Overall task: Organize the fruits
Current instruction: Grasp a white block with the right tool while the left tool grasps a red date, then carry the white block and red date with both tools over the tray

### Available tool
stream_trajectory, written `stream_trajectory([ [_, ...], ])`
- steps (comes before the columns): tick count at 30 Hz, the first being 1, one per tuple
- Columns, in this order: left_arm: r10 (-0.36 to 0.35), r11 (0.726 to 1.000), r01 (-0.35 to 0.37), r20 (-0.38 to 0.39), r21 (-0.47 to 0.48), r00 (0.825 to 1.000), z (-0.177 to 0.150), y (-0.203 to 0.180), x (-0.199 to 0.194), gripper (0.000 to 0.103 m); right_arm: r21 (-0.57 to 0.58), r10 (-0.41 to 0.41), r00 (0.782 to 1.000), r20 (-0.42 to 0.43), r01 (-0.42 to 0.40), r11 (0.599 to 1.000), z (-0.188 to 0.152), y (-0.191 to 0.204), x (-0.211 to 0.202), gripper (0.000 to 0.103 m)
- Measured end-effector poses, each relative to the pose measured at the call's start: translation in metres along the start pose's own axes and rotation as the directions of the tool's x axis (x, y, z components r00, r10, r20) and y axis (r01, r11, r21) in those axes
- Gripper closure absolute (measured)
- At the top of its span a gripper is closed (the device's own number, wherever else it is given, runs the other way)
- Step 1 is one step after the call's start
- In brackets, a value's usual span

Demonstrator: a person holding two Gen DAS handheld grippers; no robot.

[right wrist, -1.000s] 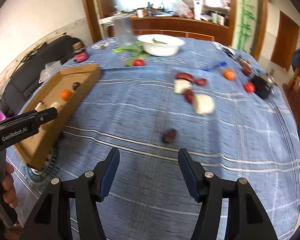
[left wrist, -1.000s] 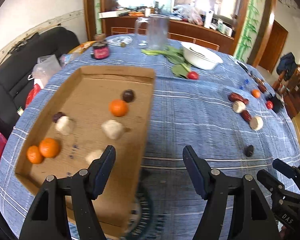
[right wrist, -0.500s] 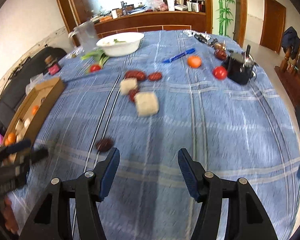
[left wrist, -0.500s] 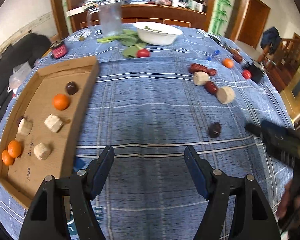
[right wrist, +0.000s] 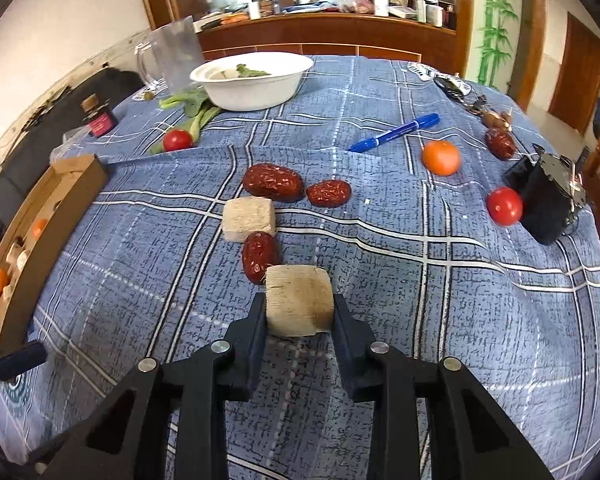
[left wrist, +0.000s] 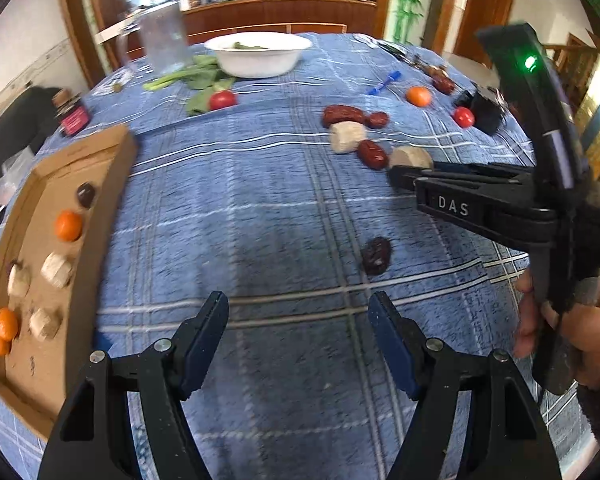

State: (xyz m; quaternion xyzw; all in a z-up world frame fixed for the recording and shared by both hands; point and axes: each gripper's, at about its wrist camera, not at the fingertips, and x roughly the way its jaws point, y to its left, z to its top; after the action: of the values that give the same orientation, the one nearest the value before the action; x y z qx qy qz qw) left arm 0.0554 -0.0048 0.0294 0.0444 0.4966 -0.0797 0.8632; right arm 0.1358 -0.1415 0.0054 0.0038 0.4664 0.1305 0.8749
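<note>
Right wrist view puts your right gripper (right wrist: 300, 316) low over the near middle of the tabletop (right wrist: 440, 312), its jaws closed in on a pale cut block (right wrist: 300, 304) so both pads press its sides. A red date (right wrist: 259, 256) lies touching the block's far left corner, with a second pale block (right wrist: 249, 218) just beyond it and two more dates (right wrist: 273, 182) farther off. To the right sit a small orange (right wrist: 441, 157), a tomato (right wrist: 504, 205) against a black object (right wrist: 548, 204), and a blue marker (right wrist: 394, 132).

Your left gripper (left wrist: 298, 336) hangs above bare cloth with its jaws spread wide and nothing between them. A dark date (left wrist: 376, 255) rests just beyond its right finger. At far left the cardboard tray (left wrist: 100, 208) holds oranges, pale chunks and a dark date.
</note>
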Motion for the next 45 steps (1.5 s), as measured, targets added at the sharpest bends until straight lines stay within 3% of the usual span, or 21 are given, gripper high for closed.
stream_trajectory([
  [3,-0.049,0.999,0.049,-0.013,0.004,0.999,0.009,-0.012,0.012,0.032,0.02,0.046,0.999,0.027,-0.047,0.999,-0.002,-0.009,-0.014,0.071],
  [9,-0.105,0.994,0.105,-0.042,0.006,0.994,0.023,-0.028,0.036,0.034,0.023,0.046,0.996,0.073,-0.048,0.999,-0.014,-0.022,-0.045,0.071],
  [12,-0.075,0.995,0.075,-0.006,0.061,0.997,0.025,-0.034,0.039,0.061,0.042,0.034,0.996,0.077,-0.037,0.998,-0.021,-0.032,-0.054,0.071],
  [13,-0.071,0.995,0.071,0.0,0.07,0.997,0.026,-0.034,0.039,0.078,0.051,0.032,0.996,0.078,-0.036,0.998,-0.024,-0.035,-0.056,0.071],
  [14,-0.08,0.994,0.08,0.0,0.071,0.997,0.026,-0.033,0.039,0.086,0.058,0.03,0.997,0.077,-0.034,0.998,-0.026,-0.037,-0.057,0.07],
  [17,-0.12,0.992,0.12,-0.004,0.025,0.993,0.024,-0.023,0.036,0.087,0.081,0.021,0.997,0.073,-0.027,0.996,-0.032,-0.043,-0.059,0.07],
  [23,-0.126,0.992,0.126,-0.005,0.001,0.992,0.009,-0.013,0.021,0.087,0.063,0.013,0.996,0.087,-0.019,0.998,-0.044,-0.039,-0.065,0.071],
  [31,-0.124,0.991,0.125,-0.012,0.039,0.992,-0.011,-0.005,0.014,0.086,0.072,0.007,0.999,0.036,-0.01,0.997,-0.062,-0.04,-0.059,0.068],
  [35,-0.148,0.988,0.148,-0.007,0.039,0.989,-0.016,0.0,0.012,0.086,0.073,-0.038,0.999,-0.013,0.038,0.997,-0.068,-0.036,-0.055,0.066],
  [40,-0.15,0.986,0.149,0.009,0.068,0.989,-0.02,-0.002,0.011,0.086,0.08,-0.073,0.997,0.005,0.073,0.994,-0.073,-0.031,-0.058,0.071],
  [45,-0.207,0.978,0.206,0.011,0.043,0.978,-0.026,0.005,0.0,0.086,0.1,-0.073,0.997,0.016,0.071,0.992,-0.075,-0.025,-0.073,0.071],
])
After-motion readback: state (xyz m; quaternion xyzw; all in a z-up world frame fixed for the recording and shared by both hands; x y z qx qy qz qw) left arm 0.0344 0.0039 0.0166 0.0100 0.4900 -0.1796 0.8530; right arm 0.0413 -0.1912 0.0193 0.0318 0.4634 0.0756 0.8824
